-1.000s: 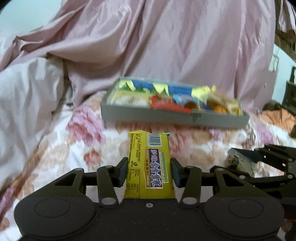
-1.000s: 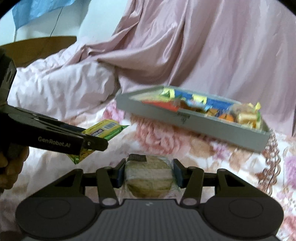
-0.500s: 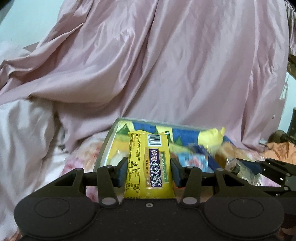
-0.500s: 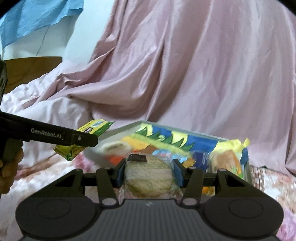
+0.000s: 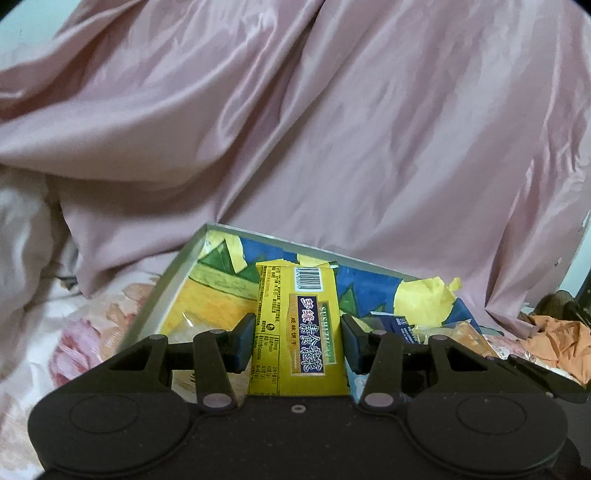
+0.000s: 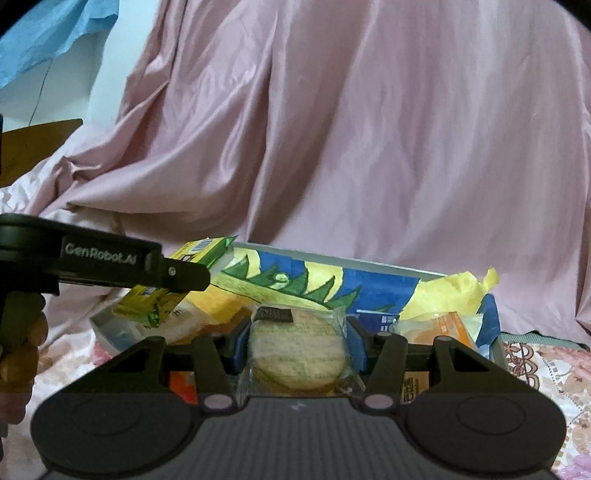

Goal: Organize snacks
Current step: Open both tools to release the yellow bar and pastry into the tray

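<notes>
My left gripper (image 5: 297, 341) is shut on a yellow biscuit packet (image 5: 295, 325) with a barcode and holds it over the left part of the grey snack box (image 5: 166, 280). My right gripper (image 6: 297, 345) is shut on a round biscuit in clear wrap (image 6: 297, 354) and holds it above the middle of the same box (image 6: 369, 264). In the right wrist view the left gripper (image 6: 177, 275) comes in from the left with its yellow packet (image 6: 195, 253). The box bottom is painted blue, yellow and green and holds several wrapped snacks (image 6: 450, 325).
A pink satin sheet (image 5: 332, 129) hangs behind the box. The box lies on a floral bedspread (image 5: 74, 350). Crumpled orange cloth (image 5: 557, 339) lies at the far right. A blue cloth (image 6: 48, 33) hangs at the upper left in the right wrist view.
Both grippers have moved forward from in front of the box to over it, each still holding its snack. The box now fills the lower middle of both views.
</notes>
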